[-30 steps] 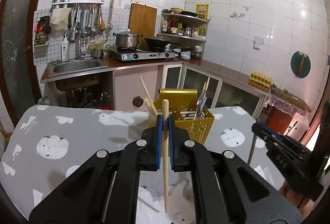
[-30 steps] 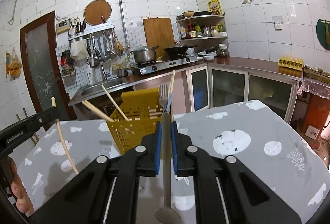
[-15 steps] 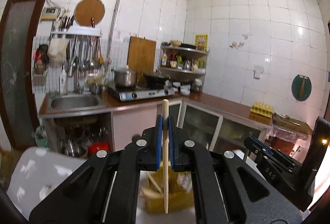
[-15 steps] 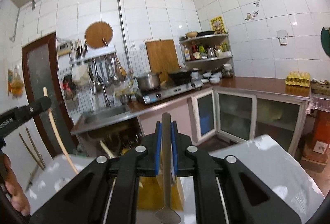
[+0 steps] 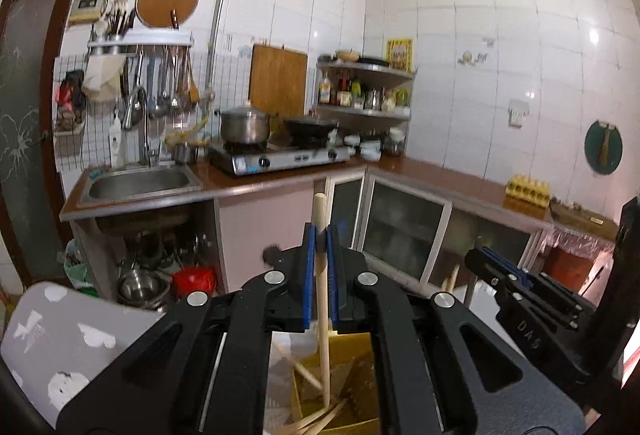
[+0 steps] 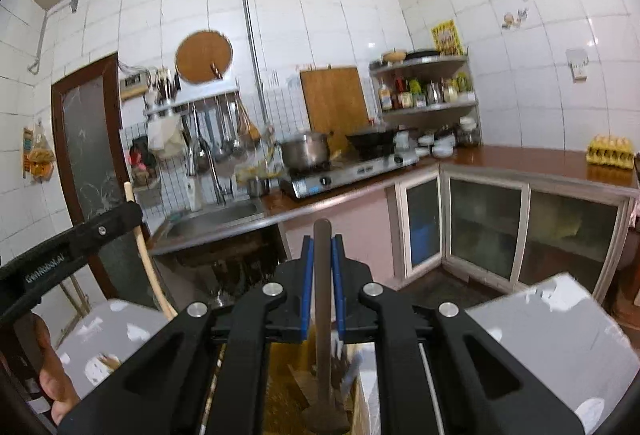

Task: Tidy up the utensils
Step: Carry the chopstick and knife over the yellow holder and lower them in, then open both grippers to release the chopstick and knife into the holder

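The yellow plastic utensil basket with holes [image 5: 352, 387] sits on the worktop with the grey cloth with white patches [image 5: 60, 339], right below both grippers. Some pale wooden chopsticks [image 5: 316, 421] already lie inside it, so part of the job looks done.

The left gripper [image 5: 320, 235] is squeezed tight on a long pale wooden chopstick [image 5: 323, 315]. The stick stands almost straight up, and its bottom end points down into the basket.

The right gripper [image 6: 321, 247] is squeezed tight on the grey metal spoon [image 6: 323, 315]. The round end hangs down over the basket [image 6: 288, 395], among other things I cannot make out.

Both pieces are not let go yet. I think dropping them in is what is left.
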The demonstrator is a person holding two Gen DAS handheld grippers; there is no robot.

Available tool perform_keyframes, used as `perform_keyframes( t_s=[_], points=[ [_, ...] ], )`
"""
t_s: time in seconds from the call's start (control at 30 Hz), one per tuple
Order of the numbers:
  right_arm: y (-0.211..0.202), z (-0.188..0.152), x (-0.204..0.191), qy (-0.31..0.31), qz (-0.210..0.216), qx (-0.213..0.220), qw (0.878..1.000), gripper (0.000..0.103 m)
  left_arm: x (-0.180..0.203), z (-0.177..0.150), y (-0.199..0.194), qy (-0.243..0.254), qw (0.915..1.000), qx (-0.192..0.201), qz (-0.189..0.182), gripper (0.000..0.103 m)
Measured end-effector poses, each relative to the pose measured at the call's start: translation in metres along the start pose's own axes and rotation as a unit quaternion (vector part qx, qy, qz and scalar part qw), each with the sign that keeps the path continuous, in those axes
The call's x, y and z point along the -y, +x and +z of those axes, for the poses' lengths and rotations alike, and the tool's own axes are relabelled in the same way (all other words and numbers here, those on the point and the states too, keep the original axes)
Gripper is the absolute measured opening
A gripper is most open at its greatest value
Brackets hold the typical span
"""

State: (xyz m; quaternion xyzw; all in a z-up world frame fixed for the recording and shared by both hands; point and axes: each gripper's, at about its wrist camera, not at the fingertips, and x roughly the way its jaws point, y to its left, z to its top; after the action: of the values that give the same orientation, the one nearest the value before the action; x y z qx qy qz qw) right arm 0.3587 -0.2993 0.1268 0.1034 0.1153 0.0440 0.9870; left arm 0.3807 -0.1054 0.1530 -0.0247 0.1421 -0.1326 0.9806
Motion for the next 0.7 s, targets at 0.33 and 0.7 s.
perform_keyframes(
  t_s=[0.33, 0.7],
  points=[
    [0.011, -0.032, 0.007, -0.019, -0.018, -0.061, 0.998, 0.010, -0.014, -0.037, 0.002, 0.003, 0.9988, -0.047, 0.012, 0.005],
    [-0.085, -0.020, 0.005, -0.005, -0.043, -0.054, 0.998, 0.064, -0.042, -0.027, -0.127, -0.005, 0.9994, -0.004, 0.034, 0.079]
  ],
)
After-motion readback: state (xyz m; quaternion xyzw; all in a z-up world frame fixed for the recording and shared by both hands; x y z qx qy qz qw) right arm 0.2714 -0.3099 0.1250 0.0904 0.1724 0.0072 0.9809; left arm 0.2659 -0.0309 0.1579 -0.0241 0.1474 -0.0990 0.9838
